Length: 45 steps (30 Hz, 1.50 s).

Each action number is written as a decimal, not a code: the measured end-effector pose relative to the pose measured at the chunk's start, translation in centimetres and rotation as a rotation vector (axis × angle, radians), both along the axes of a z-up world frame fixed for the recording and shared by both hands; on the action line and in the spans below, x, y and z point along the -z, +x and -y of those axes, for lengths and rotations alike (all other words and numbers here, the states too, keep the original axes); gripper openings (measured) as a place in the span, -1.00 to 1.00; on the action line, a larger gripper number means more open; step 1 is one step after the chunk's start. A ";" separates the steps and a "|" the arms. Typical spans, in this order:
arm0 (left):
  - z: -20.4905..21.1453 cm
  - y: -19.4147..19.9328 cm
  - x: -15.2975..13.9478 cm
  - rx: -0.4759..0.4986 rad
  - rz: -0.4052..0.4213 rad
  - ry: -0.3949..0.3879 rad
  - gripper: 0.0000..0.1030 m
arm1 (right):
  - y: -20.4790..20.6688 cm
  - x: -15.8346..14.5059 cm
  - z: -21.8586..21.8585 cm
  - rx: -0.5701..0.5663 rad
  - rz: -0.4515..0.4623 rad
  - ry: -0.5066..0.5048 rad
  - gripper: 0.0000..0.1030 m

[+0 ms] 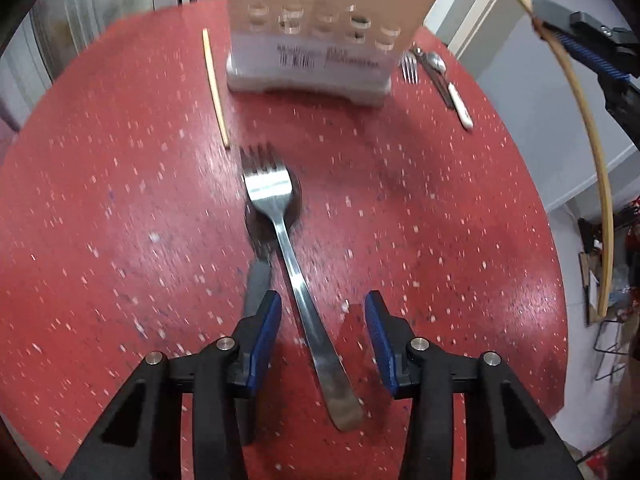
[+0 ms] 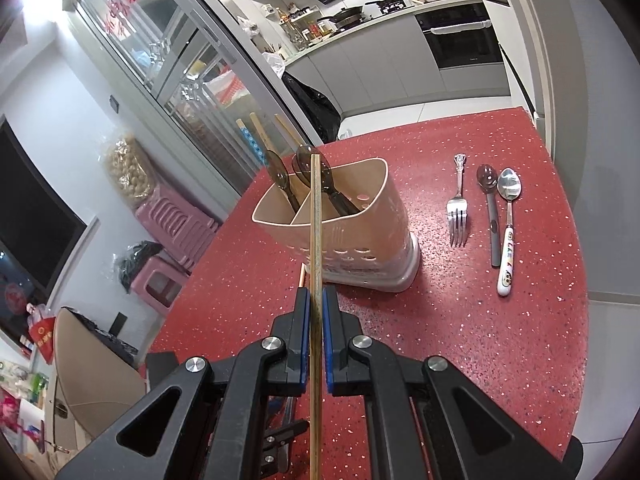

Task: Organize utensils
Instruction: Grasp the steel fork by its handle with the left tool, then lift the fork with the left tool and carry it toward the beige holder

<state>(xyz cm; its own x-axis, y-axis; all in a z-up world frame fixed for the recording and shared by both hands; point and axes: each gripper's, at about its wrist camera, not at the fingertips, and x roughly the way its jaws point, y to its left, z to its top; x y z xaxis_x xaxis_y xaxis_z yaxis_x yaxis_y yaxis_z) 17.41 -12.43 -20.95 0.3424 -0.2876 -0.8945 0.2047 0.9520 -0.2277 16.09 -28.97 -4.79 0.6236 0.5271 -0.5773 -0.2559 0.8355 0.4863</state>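
Note:
In the left wrist view my left gripper [image 1: 320, 308] is open, its blue pads on either side of the handle of a steel fork [image 1: 296, 276]. The fork lies across a dark spoon [image 1: 260, 252] on the red table [image 1: 440, 220]. In the right wrist view my right gripper [image 2: 315, 300] is shut on a bamboo chopstick [image 2: 315, 216], held above the table in front of the beige utensil holder [image 2: 360, 240]. The holder has dark spoons [image 2: 304, 172] and chopsticks standing in it. The right gripper also shows at the upper right of the left wrist view [image 1: 580, 36].
A loose chopstick [image 1: 216, 88] lies left of the holder [image 1: 320, 40]. A fork [image 2: 458, 208], a dark spoon [image 2: 491, 216] and a white-handled spoon [image 2: 508, 232] lie right of it. Pink stools [image 2: 176, 240] stand beyond the table's left edge.

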 end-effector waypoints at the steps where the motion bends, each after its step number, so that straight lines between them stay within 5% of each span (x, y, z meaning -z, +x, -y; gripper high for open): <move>1: 0.2 -0.2 -0.1 0.002 -0.007 -0.005 0.32 | 0.0 0.0 0.1 0.001 0.000 0.004 -0.87; 14: 2.4 3.0 -1.1 -0.005 0.019 0.032 0.32 | -0.3 -0.1 0.2 -0.002 0.010 0.028 -0.87; 16: 2.6 3.4 -1.2 -0.009 0.027 0.042 0.01 | -0.4 -0.1 0.3 -0.001 0.011 0.028 -0.87; 17: 2.6 3.5 -1.2 -0.002 0.033 0.048 -0.34 | -0.4 0.0 0.3 0.001 0.011 0.027 -0.87; 26: 1.5 3.0 -2.5 0.012 0.126 -0.116 -0.40 | 0.0 0.4 0.6 0.021 0.001 0.003 -0.87; 35: -2.4 2.3 -8.7 -0.071 0.314 -0.222 -0.40 | -0.1 -1.0 -0.2 0.047 0.079 -0.076 -0.87; 45: -6.9 6.0 -17.2 -0.139 0.513 -0.279 -0.40 | 2.7 -4.2 -1.4 0.037 0.157 -0.102 -0.87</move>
